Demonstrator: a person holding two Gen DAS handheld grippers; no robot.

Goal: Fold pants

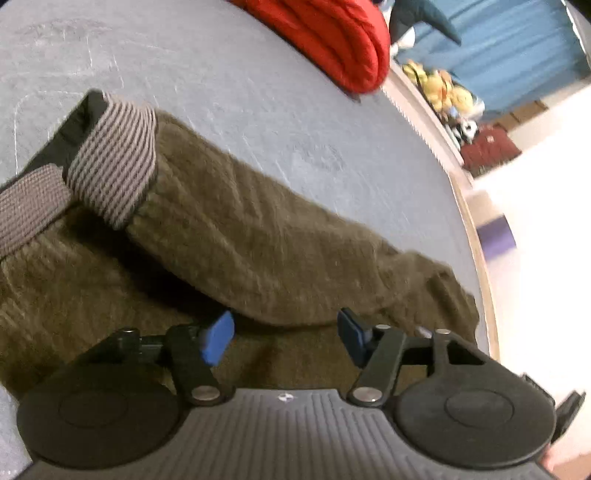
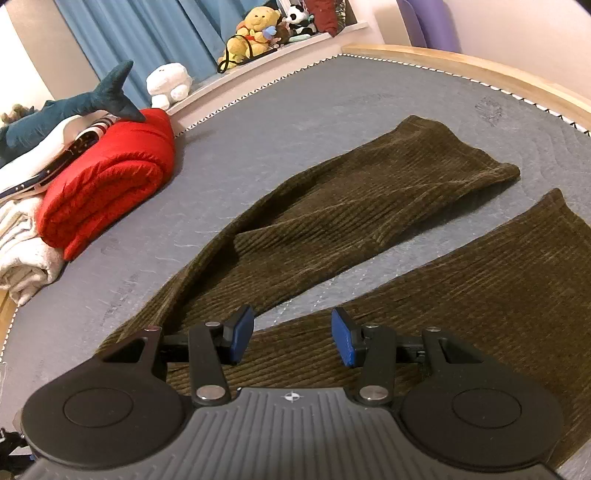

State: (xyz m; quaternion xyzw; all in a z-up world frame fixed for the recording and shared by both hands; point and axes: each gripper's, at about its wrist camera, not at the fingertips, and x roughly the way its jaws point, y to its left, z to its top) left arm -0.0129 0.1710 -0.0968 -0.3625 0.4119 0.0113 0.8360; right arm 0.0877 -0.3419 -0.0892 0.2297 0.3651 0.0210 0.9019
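Olive-brown corduroy pants [image 2: 362, 221] lie spread on a grey mattress [image 2: 280, 110], both legs pointing away and apart in the right wrist view. In the left wrist view the pants [image 1: 240, 236] show a striped grey waistband [image 1: 114, 162] at the left, with dark lining behind it. My left gripper [image 1: 286, 338] is open and empty, just above the fabric. My right gripper [image 2: 293, 338] is open and empty, over the crotch area where the two legs split.
A rolled red quilt [image 2: 110, 181] lies at the mattress's far left, with white folded cloth [image 2: 22, 251] beside it and a blue shark plush [image 2: 74, 103] on top. Stuffed toys [image 2: 255, 33] sit on a ledge. A wooden bed edge [image 2: 480, 70] runs along the right.
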